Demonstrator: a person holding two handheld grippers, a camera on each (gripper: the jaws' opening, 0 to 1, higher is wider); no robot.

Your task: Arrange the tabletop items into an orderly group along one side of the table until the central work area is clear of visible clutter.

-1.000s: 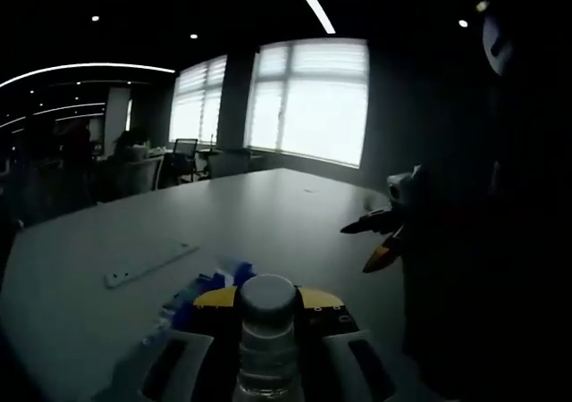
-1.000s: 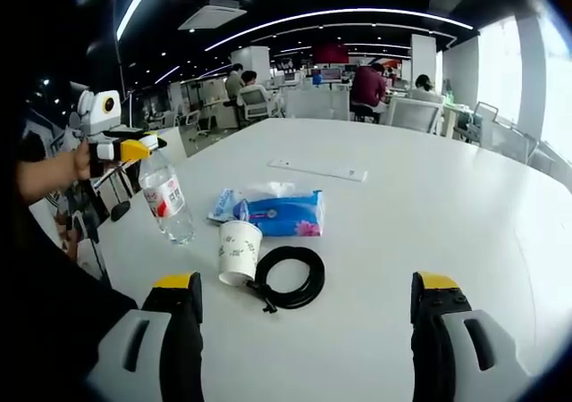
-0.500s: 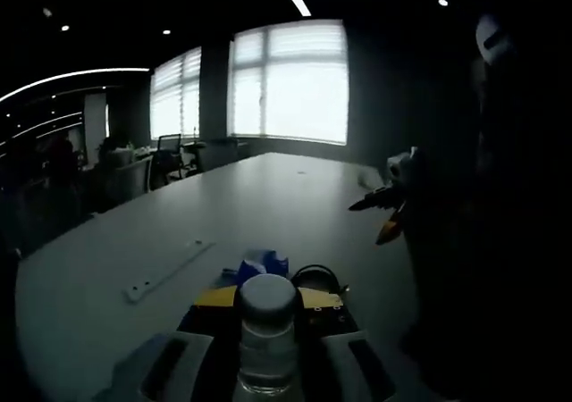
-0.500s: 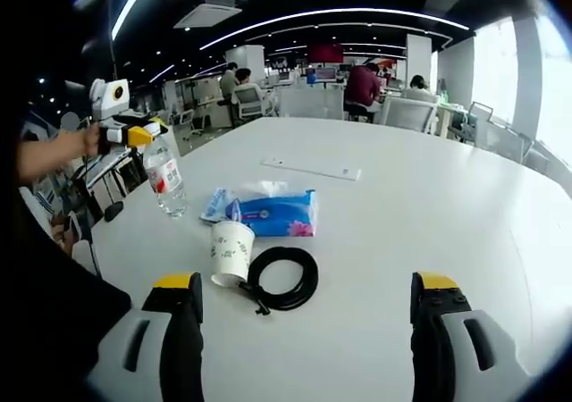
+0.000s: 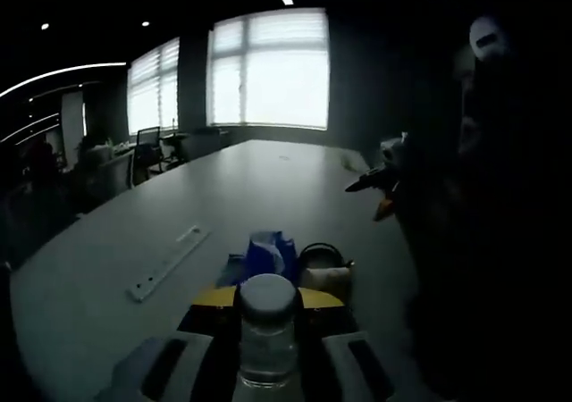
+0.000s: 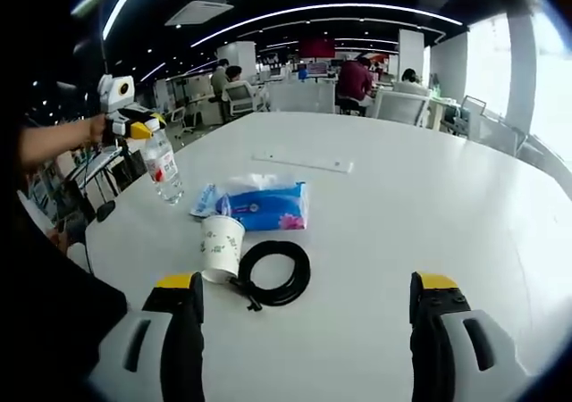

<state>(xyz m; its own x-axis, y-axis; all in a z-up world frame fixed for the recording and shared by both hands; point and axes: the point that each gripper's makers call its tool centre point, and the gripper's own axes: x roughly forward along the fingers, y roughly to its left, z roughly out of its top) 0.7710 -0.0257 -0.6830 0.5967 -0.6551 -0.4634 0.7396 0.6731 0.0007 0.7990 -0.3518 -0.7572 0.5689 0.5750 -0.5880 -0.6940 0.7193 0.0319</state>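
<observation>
Since a second ago my left hand-held gripper (image 6: 134,127) has carried the water bottle (image 6: 164,171) farther toward the far left edge of the counter (image 6: 429,205), away from the cluster of other items; the paper cup, tissue pack and cable have not changed their arrangement. In the left gripper view the left gripper's 2 jaws are clamped on the bottle's neck, with its white cap (image 5: 267,297) between the yellow tips. In the right gripper view the bottle hangs tilted, its base near the counter edge; I cannot tell whether it touches the surface. The blue tissue pack (image 6: 261,207) lies in the middle of the counter, a paper cup (image 6: 221,247) stands just in front of it, and a coiled black cable (image 6: 273,274) lies touching the cup's right side. A long flat white strip (image 6: 302,162) lies farther back. My right hand-held gripper (image 6: 302,288) is spread wide and holds nothing, above the near counter.
</observation>
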